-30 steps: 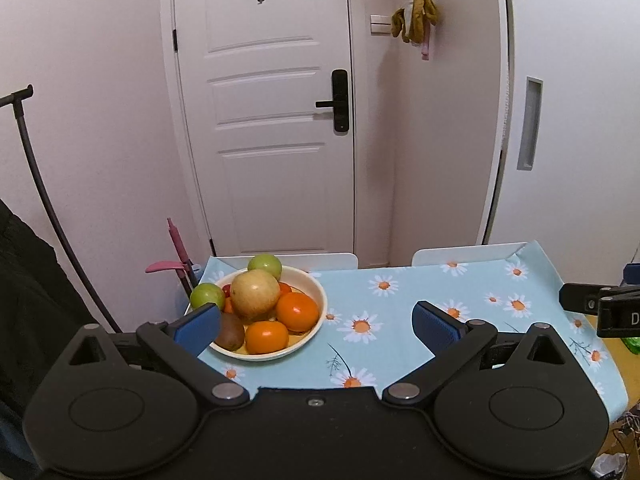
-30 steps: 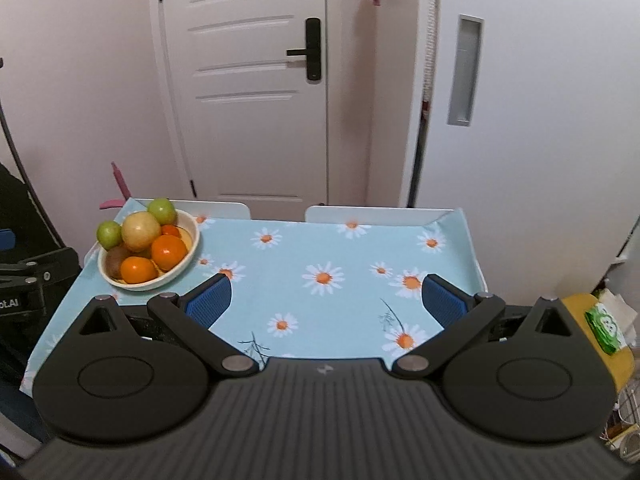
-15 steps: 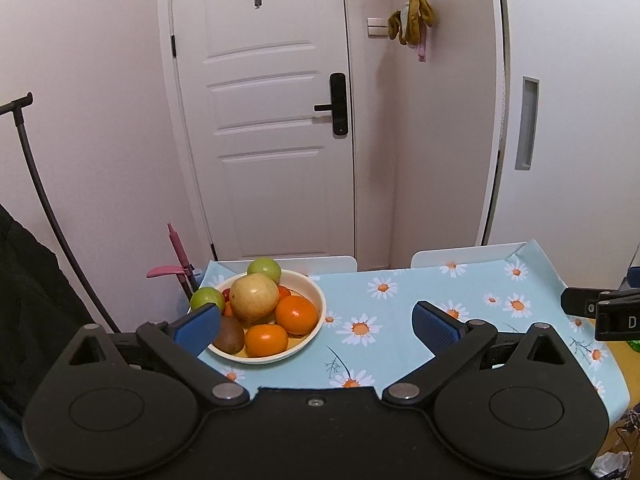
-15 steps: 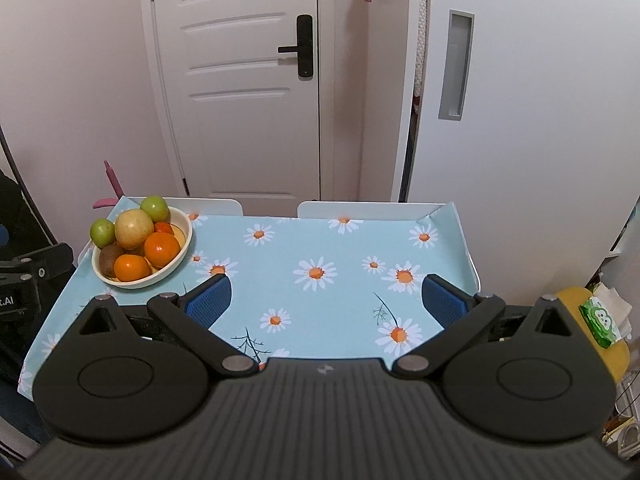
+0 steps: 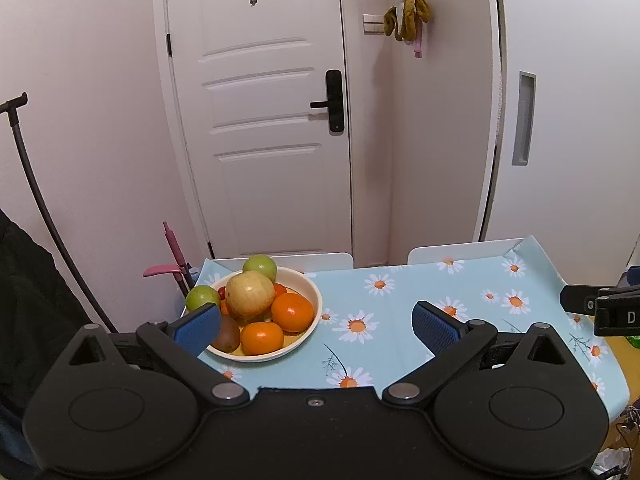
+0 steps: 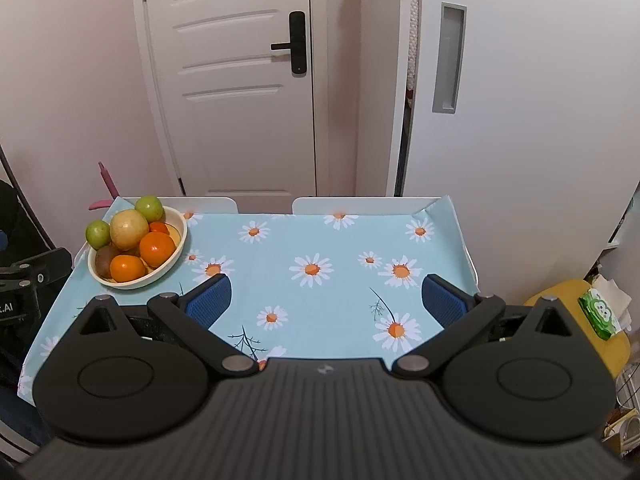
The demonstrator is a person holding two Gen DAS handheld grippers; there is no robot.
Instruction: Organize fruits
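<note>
We held our left gripper (image 5: 316, 320) and right gripper (image 6: 326, 300) above the daisy-print tablecloth (image 6: 320, 248), both with jaws spread wide and empty. The bowl (image 6: 176, 248) of fruits (image 6: 157, 249) sat at the left of the right-wrist frame, well apart from either gripper.

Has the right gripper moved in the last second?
Yes. The right gripper has risen or tilted down: the door handle sits higher in its view.

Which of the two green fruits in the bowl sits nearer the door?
The green fruit at the bowl's far rim, behind the big yellow fruit. The other green fruit perches on the left rim.
</note>
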